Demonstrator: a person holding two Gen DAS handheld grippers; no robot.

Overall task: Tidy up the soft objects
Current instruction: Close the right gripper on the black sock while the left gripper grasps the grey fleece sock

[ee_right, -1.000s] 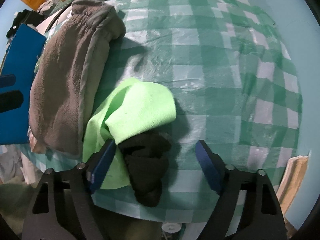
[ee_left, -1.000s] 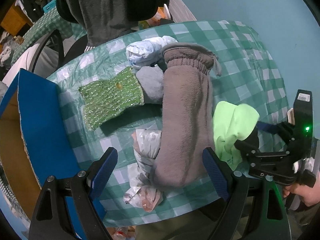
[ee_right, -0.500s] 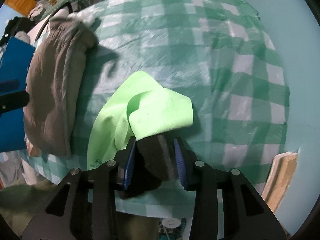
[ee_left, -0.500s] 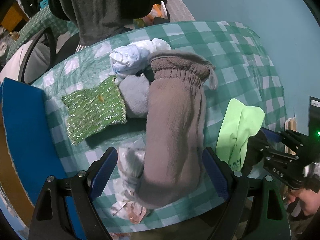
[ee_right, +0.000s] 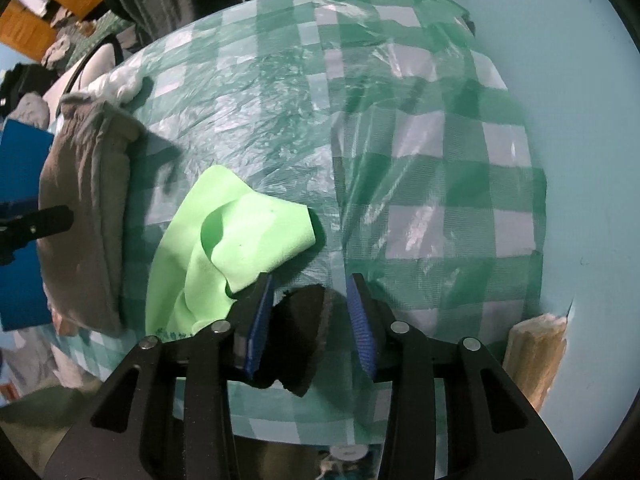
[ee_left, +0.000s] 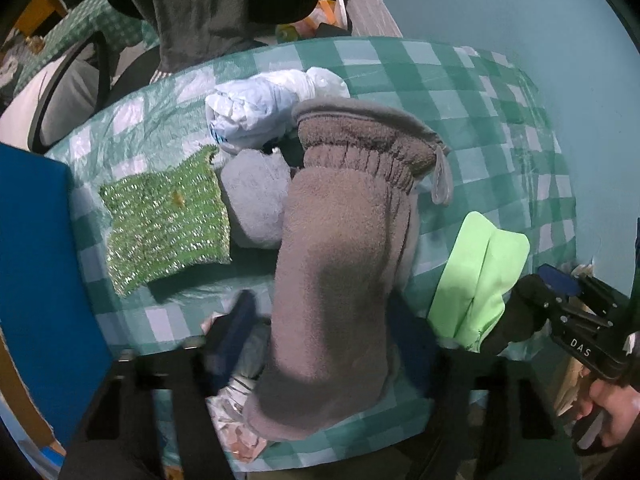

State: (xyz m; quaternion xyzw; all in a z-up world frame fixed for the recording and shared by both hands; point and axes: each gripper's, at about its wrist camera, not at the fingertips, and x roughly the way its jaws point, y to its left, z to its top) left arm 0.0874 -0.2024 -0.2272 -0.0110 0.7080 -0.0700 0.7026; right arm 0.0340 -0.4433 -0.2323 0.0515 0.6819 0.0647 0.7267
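A long brown fleece piece (ee_left: 340, 280) lies across the green checked table (ee_left: 480, 92); it also shows at the left of the right wrist view (ee_right: 84, 232). My left gripper (ee_left: 324, 336) is closed around its lower part. My right gripper (ee_right: 312, 312) is shut on a black soft item (ee_right: 298, 340), lifted beside a lime green cloth (ee_right: 224, 256). The right gripper (ee_left: 560, 300), the black item (ee_left: 516, 312) and the lime cloth (ee_left: 476, 280) also show in the left wrist view.
A sparkly green cloth (ee_left: 164, 216), a grey soft piece (ee_left: 256, 200), a white-blue plastic bundle (ee_left: 272, 108) and crumpled bags (ee_left: 236, 412) lie near the fleece. A blue-sided cardboard box (ee_left: 36, 264) stands left. A person sits beyond the table. A blue wall is right.
My left gripper has closed from wide open onto the brown fleece. My right gripper closed on the black item and has lifted it off the table edge.
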